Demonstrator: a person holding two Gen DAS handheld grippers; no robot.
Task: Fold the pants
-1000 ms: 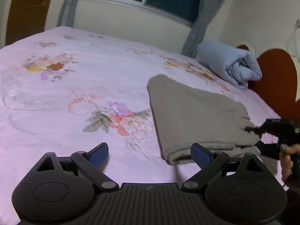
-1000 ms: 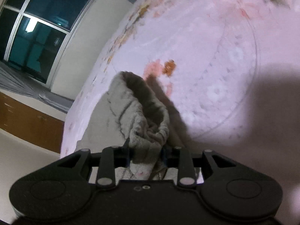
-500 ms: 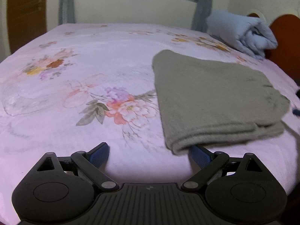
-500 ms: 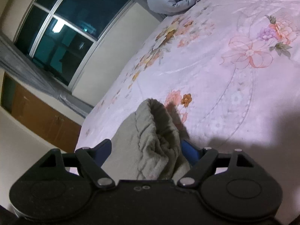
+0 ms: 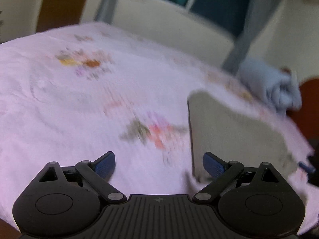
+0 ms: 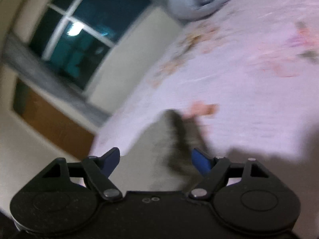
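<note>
The grey folded pants lie flat on the pink floral bed, to the right in the blurred left wrist view. My left gripper is open and holds nothing; its right fingertip sits by the pants' near left corner. In the right wrist view my right gripper hangs just over an end of the pants. Its jaws stand wide and are closing slightly. The cloth lies between the blue pads, which do not press on it. Part of that gripper shows at the right edge of the left wrist view.
A rolled light-blue blanket lies at the far right of the bed near a red-brown headboard. Behind the bed are a dark window, grey curtains and a wooden panel. Bare sheet stretches left of the pants.
My right gripper opened and let go of the bunched pants end, then lifted away a little. The left gripper stayed open while its view swung; both views are now blurred by motion.
</note>
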